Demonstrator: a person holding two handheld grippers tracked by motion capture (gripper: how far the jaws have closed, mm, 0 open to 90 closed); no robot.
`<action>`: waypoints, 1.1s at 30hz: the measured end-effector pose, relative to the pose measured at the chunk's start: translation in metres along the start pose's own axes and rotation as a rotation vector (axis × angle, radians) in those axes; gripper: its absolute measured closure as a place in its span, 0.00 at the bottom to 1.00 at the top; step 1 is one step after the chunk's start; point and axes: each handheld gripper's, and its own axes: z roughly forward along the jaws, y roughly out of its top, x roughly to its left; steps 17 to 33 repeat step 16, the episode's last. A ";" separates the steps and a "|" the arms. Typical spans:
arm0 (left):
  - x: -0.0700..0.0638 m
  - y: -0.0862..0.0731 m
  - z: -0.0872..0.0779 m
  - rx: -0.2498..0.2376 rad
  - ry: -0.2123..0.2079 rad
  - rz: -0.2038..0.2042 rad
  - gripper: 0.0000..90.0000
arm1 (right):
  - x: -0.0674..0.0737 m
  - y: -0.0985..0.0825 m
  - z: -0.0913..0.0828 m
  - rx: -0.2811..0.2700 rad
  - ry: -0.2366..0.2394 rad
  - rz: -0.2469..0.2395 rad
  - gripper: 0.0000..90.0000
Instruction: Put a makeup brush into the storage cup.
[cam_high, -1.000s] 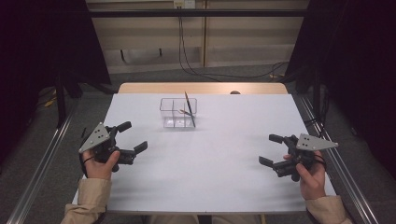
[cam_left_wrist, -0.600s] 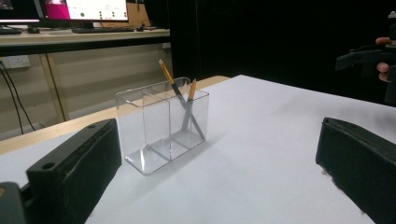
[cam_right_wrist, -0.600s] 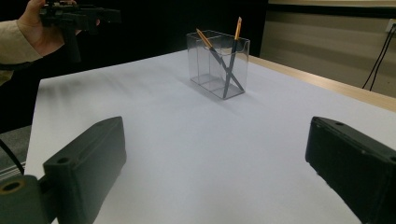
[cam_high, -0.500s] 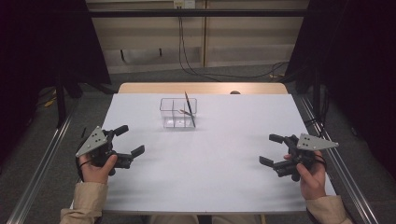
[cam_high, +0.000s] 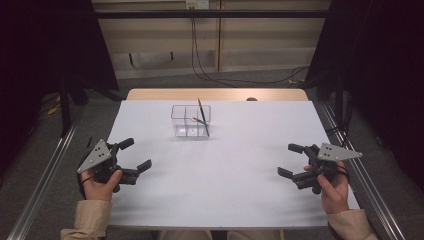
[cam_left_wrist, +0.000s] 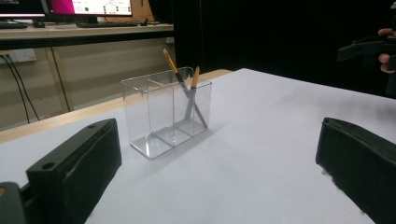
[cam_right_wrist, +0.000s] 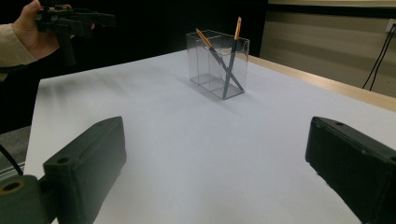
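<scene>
A white, matte table (cam_high: 220, 190) fills the middle of the high view, with a strip of pale wood along its far edge. Toward that far edge, roughly centred, stands a clear plastic holder (cam_high: 190, 120), a rectangular box with thin glossy walls and an inner partition that splits it into two compartments. Two slim dark pencils (cam_left_wrist: 187, 91) with orange-tan tips lean inside one end compartment, crossing each other, their tips rising above the rim. The other compartment looks bare.

The left gripper (cam_high: 131, 155) is held in a hand at the near left corner of the table, well apart from the holder. It is black, blocky plastic with a flat grey triangular plate on top. Its jaws stand wide apart and hold nothing; in the left gripper view, the two thick black jaws frame the holder from a distance.

The right gripper (cam_high: 290, 160) is held in a hand at the near right, also well apart from the holder, of the same black build with a grey plate. Its jaws gape wide and grip nothing, touching no object.
</scene>
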 end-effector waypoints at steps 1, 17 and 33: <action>0.000 0.000 -0.001 -0.001 -0.002 0.002 0.00 | 0.000 0.000 0.000 -0.001 0.003 0.000 0.06; -0.005 -0.003 -0.009 -0.002 0.008 0.002 0.00 | -0.001 0.000 0.000 -0.003 0.000 0.003 0.06; -0.005 -0.003 -0.009 -0.002 0.008 0.002 0.00 | -0.001 0.000 0.000 -0.003 0.000 0.003 0.06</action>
